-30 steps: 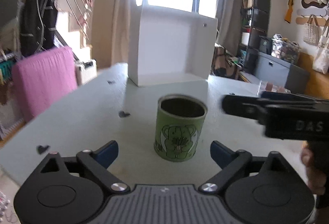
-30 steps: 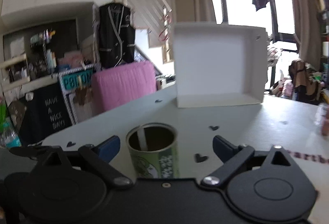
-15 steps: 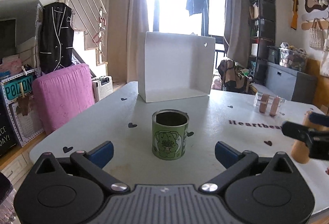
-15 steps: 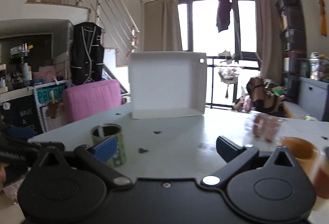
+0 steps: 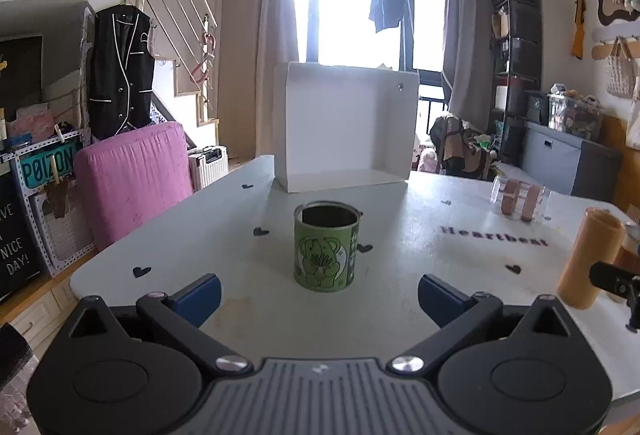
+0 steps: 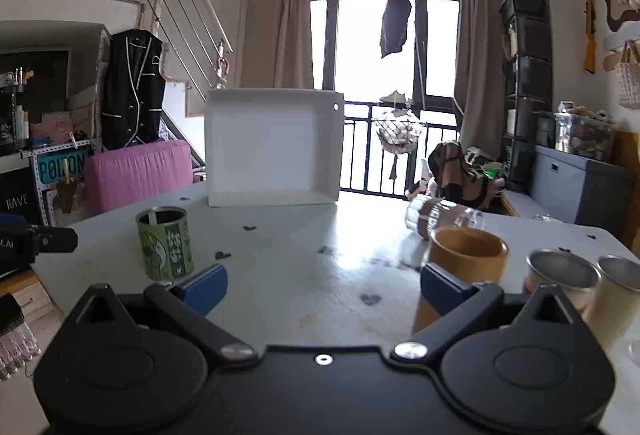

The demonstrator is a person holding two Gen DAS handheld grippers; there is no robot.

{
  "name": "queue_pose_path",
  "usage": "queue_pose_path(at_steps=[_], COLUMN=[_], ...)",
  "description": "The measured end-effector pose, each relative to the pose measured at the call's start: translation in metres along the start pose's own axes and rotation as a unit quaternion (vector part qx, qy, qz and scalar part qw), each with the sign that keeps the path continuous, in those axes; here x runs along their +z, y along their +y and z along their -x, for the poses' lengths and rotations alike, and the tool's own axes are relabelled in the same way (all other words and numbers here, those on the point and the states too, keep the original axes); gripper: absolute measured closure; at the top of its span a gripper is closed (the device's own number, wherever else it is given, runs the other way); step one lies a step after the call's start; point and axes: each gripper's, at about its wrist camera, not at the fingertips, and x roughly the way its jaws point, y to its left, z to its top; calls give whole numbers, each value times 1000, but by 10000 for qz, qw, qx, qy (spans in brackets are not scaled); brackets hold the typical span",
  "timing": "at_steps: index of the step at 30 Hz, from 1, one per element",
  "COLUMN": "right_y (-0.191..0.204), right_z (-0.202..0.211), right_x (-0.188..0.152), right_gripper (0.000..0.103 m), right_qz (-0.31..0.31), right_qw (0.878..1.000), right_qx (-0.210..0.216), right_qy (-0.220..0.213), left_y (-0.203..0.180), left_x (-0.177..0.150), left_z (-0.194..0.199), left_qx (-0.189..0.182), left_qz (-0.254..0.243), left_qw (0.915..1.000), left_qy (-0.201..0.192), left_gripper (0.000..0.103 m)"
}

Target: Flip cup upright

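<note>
A green cup [image 5: 326,247] with a cartoon print stands upright, mouth up, on the white table [image 5: 256,307]. My left gripper [image 5: 319,295] is open and empty, just in front of the cup and apart from it. In the right wrist view the cup [image 6: 164,243] stands at the left. My right gripper [image 6: 323,285] is open and empty, well to the right of the cup. A clear glass [image 6: 440,219] with brown bands lies on its side at the back right; it also shows in the left wrist view [image 5: 520,197].
A white open box [image 5: 346,129] stands on its side at the table's far edge. An orange cup [image 6: 466,261] stands upright by my right fingers, also in the left wrist view [image 5: 586,257]. Two metal cups [image 6: 562,275] stand at the right.
Both grippers have pulled back from the green cup. The right gripper has swung away to the right, bringing the orange and metal cups into its view. The cup stayed upright.
</note>
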Motion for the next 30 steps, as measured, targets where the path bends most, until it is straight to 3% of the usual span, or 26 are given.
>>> queue_pose_path(at_steps=[8, 30], right_y=[3, 5], right_z=[5, 4], right_x=[-5, -1], right_gripper=[0, 0], right_qz=[82, 88], right_qw=[9999, 9998], right_qx=[-80, -105], right_qy=[62, 114], left_y=[-4, -6], left_x=[-6, -7], left_z=[2, 1], left_qx=[261, 256], left_qz=[-151, -98], left_qw=[9995, 9996], left_qy=[7, 43], left_gripper=[0, 0])
